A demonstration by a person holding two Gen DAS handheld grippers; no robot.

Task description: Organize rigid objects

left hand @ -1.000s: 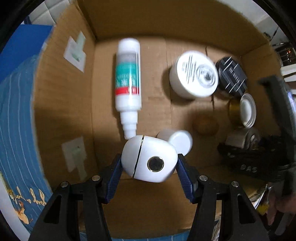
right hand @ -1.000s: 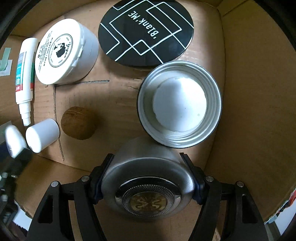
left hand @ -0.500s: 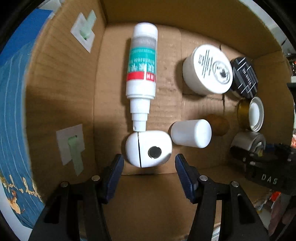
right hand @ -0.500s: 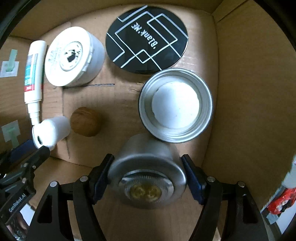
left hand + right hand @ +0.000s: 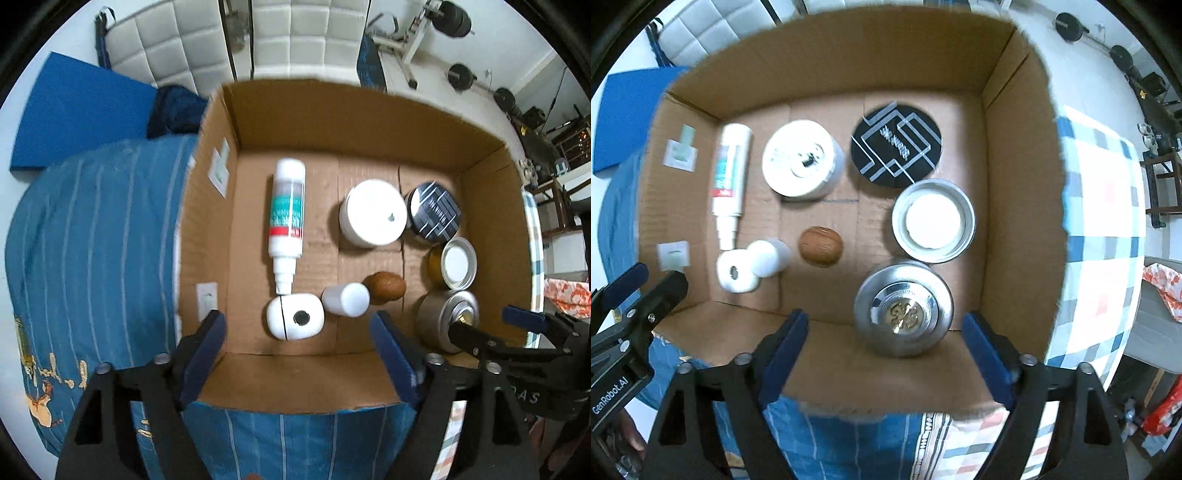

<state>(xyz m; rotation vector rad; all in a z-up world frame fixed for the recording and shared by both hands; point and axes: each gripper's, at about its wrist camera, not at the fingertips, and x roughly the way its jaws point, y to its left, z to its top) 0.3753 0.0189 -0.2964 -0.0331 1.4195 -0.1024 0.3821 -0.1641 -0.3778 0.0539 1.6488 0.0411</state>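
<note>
Cardboard box (image 5: 332,114) on blue striped bedding holds everything: spray bottle (image 5: 286,206), white case (image 5: 294,320), white cap (image 5: 345,299), walnut (image 5: 820,246), white jar (image 5: 802,163), black tin (image 5: 896,144), open metal tin (image 5: 933,220), steel canister (image 5: 903,311). Left gripper (image 5: 297,341) and right gripper (image 5: 884,341) hover above near rim, fingers spread, empty. Placing step looks finished; next move likely means fetching another item. Labels blurred, unreadable; bedding beyond box partly cut off.
</note>
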